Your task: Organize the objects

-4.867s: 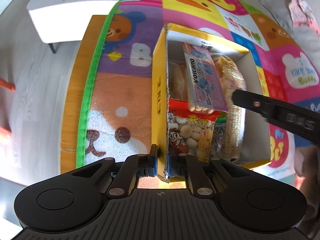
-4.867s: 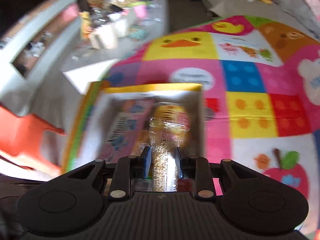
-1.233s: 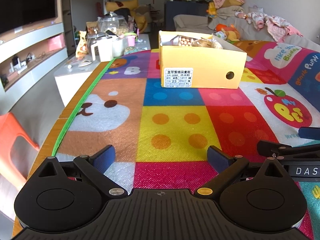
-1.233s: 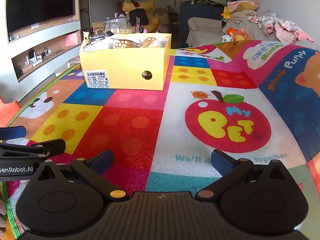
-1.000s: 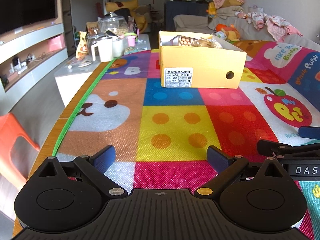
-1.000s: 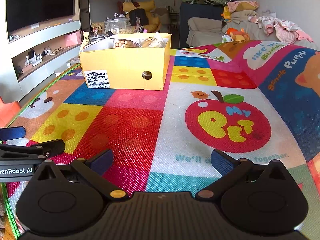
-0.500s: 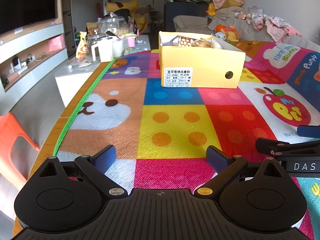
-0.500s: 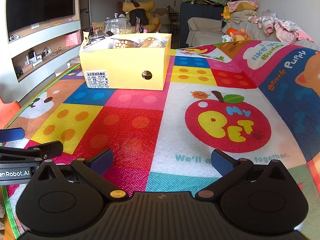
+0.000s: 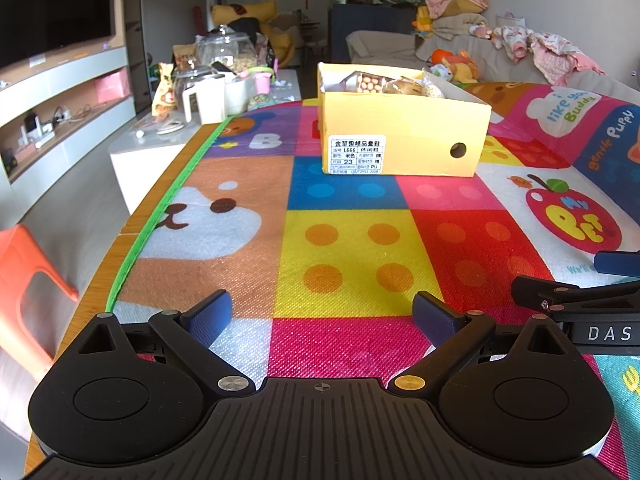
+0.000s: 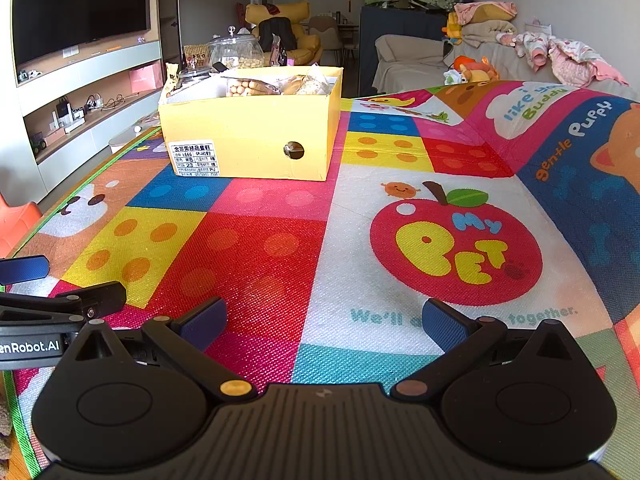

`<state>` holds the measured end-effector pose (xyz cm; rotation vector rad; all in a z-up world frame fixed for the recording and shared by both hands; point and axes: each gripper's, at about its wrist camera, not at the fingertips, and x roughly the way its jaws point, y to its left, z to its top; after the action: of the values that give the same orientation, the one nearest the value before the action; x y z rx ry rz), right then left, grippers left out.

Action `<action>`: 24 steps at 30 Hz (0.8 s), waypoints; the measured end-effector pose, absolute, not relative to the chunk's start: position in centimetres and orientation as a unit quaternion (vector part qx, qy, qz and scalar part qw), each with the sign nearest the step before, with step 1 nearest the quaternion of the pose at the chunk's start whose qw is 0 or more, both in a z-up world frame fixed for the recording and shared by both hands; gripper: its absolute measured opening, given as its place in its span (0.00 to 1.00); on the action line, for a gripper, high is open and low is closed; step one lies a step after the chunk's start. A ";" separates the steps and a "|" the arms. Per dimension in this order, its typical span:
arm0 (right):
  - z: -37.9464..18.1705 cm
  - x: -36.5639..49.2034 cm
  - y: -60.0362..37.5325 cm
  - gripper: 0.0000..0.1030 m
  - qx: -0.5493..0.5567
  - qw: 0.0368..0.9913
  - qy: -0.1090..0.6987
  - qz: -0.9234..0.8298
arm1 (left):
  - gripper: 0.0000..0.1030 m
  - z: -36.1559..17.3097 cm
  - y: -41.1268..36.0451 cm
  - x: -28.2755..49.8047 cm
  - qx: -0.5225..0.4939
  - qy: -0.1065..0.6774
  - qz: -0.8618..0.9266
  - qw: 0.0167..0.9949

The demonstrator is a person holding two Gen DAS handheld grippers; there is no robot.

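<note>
A yellow cardboard box (image 9: pixel 404 148) stands on the colourful play mat (image 9: pixel 352 256), far ahead of both grippers. Several snack packets (image 9: pixel 394 83) poke above its rim. The box also shows in the right wrist view (image 10: pixel 252 136), with the snack packets (image 10: pixel 276 85) in it. My left gripper (image 9: pixel 322 316) is open and empty, low over the mat's near edge. My right gripper (image 10: pixel 324 322) is open and empty, beside the left one. Each gripper's fingers (image 9: pixel 576 296) show at the edge of the other's view.
A white side table (image 9: pixel 160 136) with jars, a jug and cups stands left of the mat. An orange chair (image 9: pixel 24 276) is at the near left. A sofa (image 10: pixel 420 64) with clothes and toys is behind the mat. A TV wall unit (image 10: pixel 80 80) runs along the left.
Since 4.9 s ago both grippers have let go of the box and a snack packet, opened, and pulled back to the mat's near edge. Over the last second almost nothing moved.
</note>
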<state>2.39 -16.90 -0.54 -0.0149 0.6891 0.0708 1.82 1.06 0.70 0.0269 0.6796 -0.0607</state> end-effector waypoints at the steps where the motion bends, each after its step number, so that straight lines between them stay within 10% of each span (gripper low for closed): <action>1: -0.5 2.4 -17.0 1.00 -0.007 0.941 0.338 0.035 | 0.97 0.7 1.1 1.8 0.013 0.333 -0.030 0.942; 24: -0.6 2.4 -16.9 1.00 -0.007 0.941 0.338 0.035 | 0.97 0.7 1.0 1.8 0.014 0.333 -0.030 0.942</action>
<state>2.39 -16.87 -0.56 -0.0148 0.6888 0.0706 1.83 1.05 0.68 0.0277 0.6797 -0.0602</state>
